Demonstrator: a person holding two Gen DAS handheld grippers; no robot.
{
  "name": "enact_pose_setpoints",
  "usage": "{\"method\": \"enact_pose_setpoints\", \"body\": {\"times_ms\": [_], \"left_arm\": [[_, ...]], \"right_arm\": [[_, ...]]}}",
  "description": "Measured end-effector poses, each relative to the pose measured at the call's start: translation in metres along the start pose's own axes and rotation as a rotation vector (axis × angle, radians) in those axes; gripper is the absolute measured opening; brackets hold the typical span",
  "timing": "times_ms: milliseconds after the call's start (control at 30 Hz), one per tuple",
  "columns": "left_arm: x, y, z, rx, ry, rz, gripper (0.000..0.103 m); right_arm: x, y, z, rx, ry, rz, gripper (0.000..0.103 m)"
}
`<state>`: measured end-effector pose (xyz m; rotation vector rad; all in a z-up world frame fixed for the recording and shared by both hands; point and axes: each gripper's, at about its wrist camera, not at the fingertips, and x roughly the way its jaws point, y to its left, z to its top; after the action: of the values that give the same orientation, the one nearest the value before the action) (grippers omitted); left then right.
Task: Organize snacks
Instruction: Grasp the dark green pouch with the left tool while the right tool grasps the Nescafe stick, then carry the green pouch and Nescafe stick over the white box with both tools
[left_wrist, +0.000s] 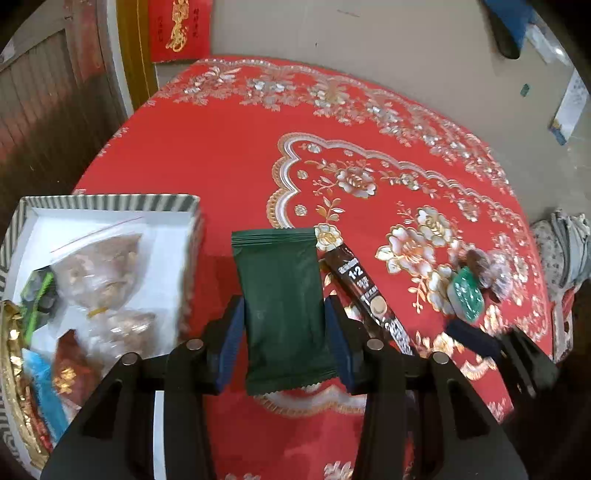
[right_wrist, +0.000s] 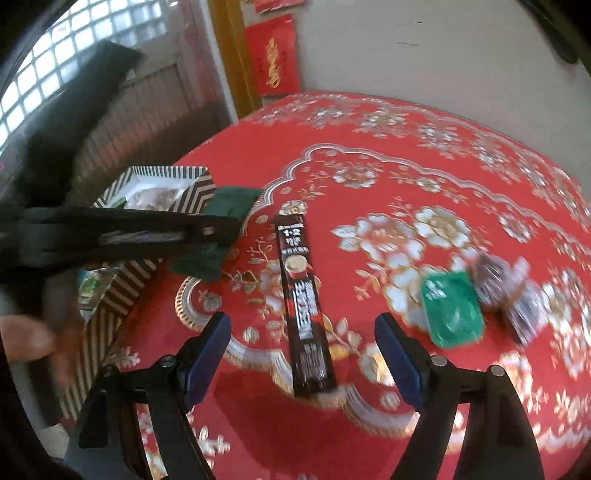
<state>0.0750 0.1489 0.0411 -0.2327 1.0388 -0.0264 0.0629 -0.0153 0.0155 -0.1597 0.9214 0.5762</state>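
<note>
Holding snack bags, striped box (left_wrist: 110, 204); left gripper (left_wrist: 284, 325) grasps green packet (left_wrist: 282, 306); right gripper (right_wrist: 303, 354) released.

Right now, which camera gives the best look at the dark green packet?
The left wrist view: the dark green packet fills the centre, gripped in the left claw. In the right wrist view, the left claw's arm hides most of it.

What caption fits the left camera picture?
Left gripper holds a green packet beside the striped box.
</note>
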Motion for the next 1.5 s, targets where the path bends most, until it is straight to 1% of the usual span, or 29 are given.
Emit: {"method": "enact_pose_setpoints", "body": {"times_ms": [33, 133, 200, 233, 267, 333, 367, 400, 467, 600, 800, 1033, 1500], "left_arm": [[-0.005, 0.003, -0.001, -0.001, -0.008, -0.004, 0.042], [-0.022, 0.012, -0.006, 0.003, -0.035, -0.012, 0.042], [-0.032, 0.019, -0.009, 0.006, -0.057, -0.009, 0.042], [-0.035, 0.022, -0.010, 0.009, -0.062, -0.008, 0.042], [-0.039, 0.026, -0.012, 0.007, -0.066, -0.013, 0.042], [-0.044, 0.033, -0.016, 0.000, -0.071, -0.018, 0.042], [-0.045, 0.036, -0.017, 0.000, -0.075, -0.014, 0.042], [-0.046, 0.038, -0.019, 0.000, -0.078, -0.011, 0.042], [-0.048, 0.044, -0.022, -0.001, -0.078, -0.010, 0.042], [-0.056, 0.053, -0.031, 0.003, -0.092, 0.009, 0.042], [-0.070, 0.066, -0.042, -0.004, -0.110, 0.016, 0.042], [-0.089, 0.076, -0.057, -0.005, -0.154, 0.049, 0.042], [-0.114, 0.104, -0.082, -0.018, -0.204, 0.099, 0.042]], "right_arm": [[0.007, 0.002, 0.003, -0.012, 0.010, -0.005, 0.077], [0.021, 0.006, 0.011, -0.027, 0.036, -0.012, 0.069], [0.028, 0.008, 0.013, -0.031, 0.050, -0.013, 0.060], [0.032, 0.009, 0.015, -0.035, 0.060, -0.014, 0.058], [0.035, 0.010, 0.016, -0.037, 0.067, -0.015, 0.054], [0.039, 0.012, 0.020, -0.050, 0.072, -0.036, 0.048], [0.040, 0.012, 0.021, -0.052, 0.074, -0.044, 0.042], [0.041, 0.011, 0.022, -0.051, 0.077, -0.048, 0.034], [0.041, 0.009, 0.024, -0.054, 0.082, -0.068, 0.022], [0.033, 0.011, 0.015, -0.055, 0.083, -0.070, 0.022], [0.004, 0.023, 0.004, -0.018, 0.012, -0.030, 0.022], [-0.017, 0.056, 0.003, -0.035, -0.031, 0.021, 0.022], [-0.030, 0.123, 0.005, -0.107, -0.066, 0.082, 0.022]]}}
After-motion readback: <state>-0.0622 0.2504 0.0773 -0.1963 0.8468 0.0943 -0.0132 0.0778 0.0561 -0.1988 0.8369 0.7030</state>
